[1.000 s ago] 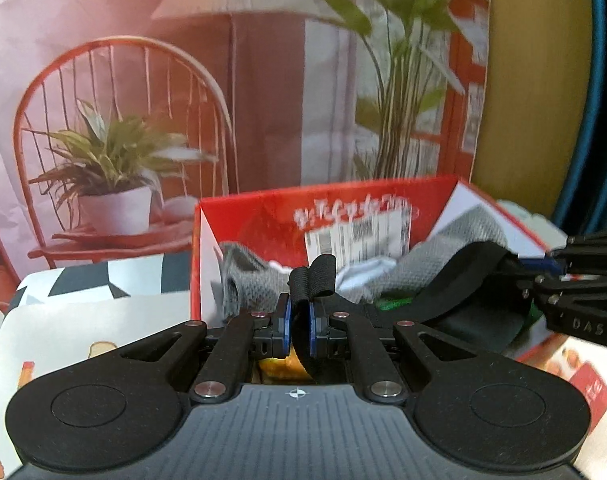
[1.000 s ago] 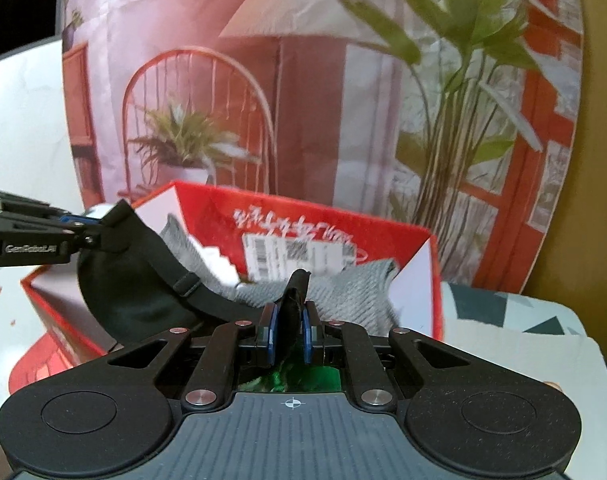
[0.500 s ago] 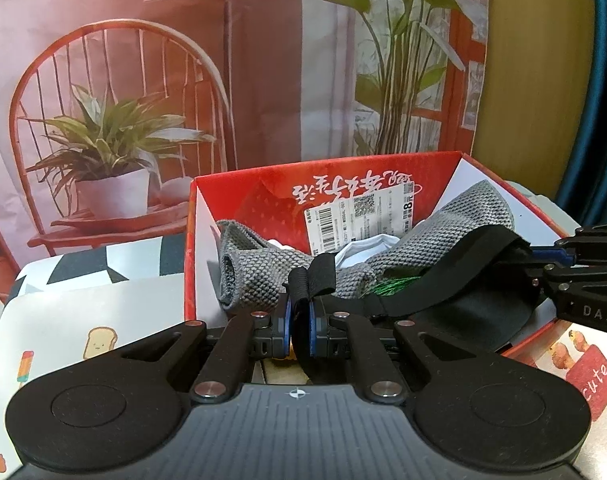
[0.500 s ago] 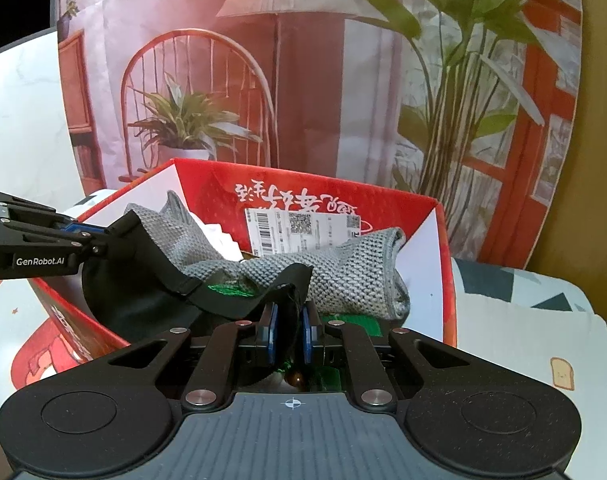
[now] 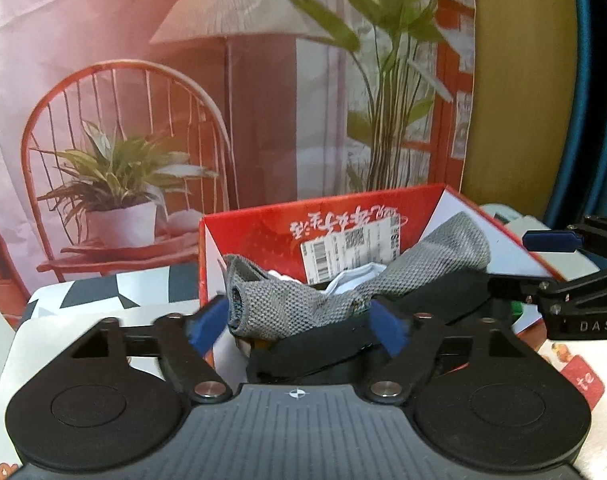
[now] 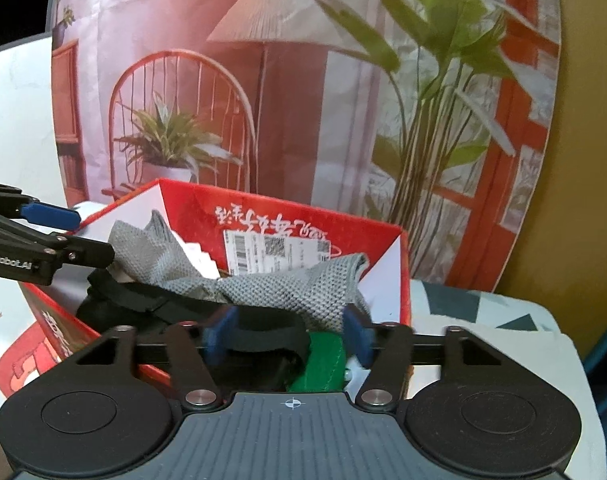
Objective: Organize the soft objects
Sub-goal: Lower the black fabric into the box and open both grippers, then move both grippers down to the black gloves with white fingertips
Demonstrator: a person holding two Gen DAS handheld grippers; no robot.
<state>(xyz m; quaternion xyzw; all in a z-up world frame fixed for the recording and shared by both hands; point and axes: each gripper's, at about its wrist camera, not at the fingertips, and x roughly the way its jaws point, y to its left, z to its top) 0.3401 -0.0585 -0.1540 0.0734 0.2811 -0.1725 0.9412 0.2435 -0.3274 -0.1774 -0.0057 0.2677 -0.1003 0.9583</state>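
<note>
A red cardboard box [image 5: 263, 232] [image 6: 399, 280] holds soft things. A grey knit cloth [image 5: 287, 308] [image 6: 287, 292] lies across the top. A black strap-like item [image 5: 323, 348] [image 6: 263, 330] lies in the box below it, free of both grippers. A green cloth [image 6: 323, 364] and a white cloth [image 5: 355, 280] show underneath. My left gripper [image 5: 299, 328] is open over the box's near edge. My right gripper [image 6: 287, 336] is open over the box's near side. Each gripper shows in the other's view: the right gripper's fingers [image 5: 551, 240] and the left gripper's fingers [image 6: 47, 214].
The box stands on a table with a patterned cloth [image 5: 103, 292] [image 6: 483, 312]. A printed backdrop of a chair, a lamp and plants [image 5: 223, 120] stands close behind the box. A red card [image 5: 579, 376] lies on the table to the right.
Both grippers were shut on the black item and have opened. The black item has dropped into the box. Both grippers have pulled up a little.
</note>
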